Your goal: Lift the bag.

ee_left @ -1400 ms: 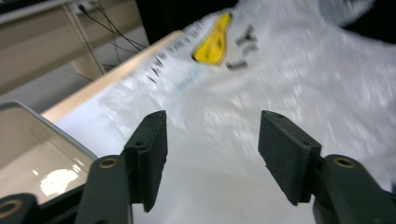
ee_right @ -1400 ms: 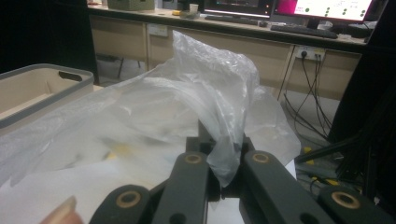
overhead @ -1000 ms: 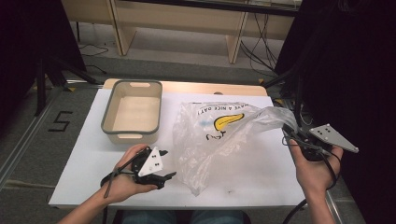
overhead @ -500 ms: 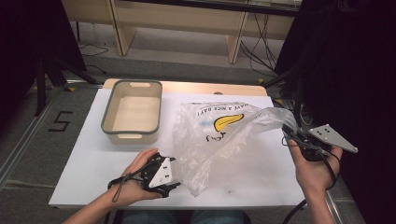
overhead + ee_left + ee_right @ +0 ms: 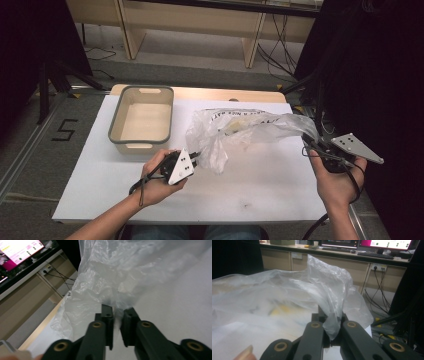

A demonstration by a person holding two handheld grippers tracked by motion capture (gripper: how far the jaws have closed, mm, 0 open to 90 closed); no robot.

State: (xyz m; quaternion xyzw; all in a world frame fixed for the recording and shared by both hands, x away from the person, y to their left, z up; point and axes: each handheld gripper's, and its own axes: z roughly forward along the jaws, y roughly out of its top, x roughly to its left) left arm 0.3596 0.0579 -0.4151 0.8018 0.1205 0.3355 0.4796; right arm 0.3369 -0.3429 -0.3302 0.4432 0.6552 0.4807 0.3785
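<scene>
A clear plastic bag with yellow print lies crumpled across the middle of the white table. My left gripper is at the bag's lower left corner. In the left gripper view its jaws have just been closing, and they stand nearly together with the bag's edge pinched between my left gripper's tips. At the table's right edge, my right gripper is shut on the bag's right end and holds it up. In the right gripper view a fold of film hangs between my right gripper's tips.
A grey-rimmed beige tub stands empty at the table's back left, just beyond my left hand. Wooden furniture legs and cables stand past the far edge. A black curtain hangs close on the right.
My left hand has moved right and slightly up to the bag's corner, and its jaws have gone from wide to closed on the film. The bag has bunched up. The right gripper has kept still.
</scene>
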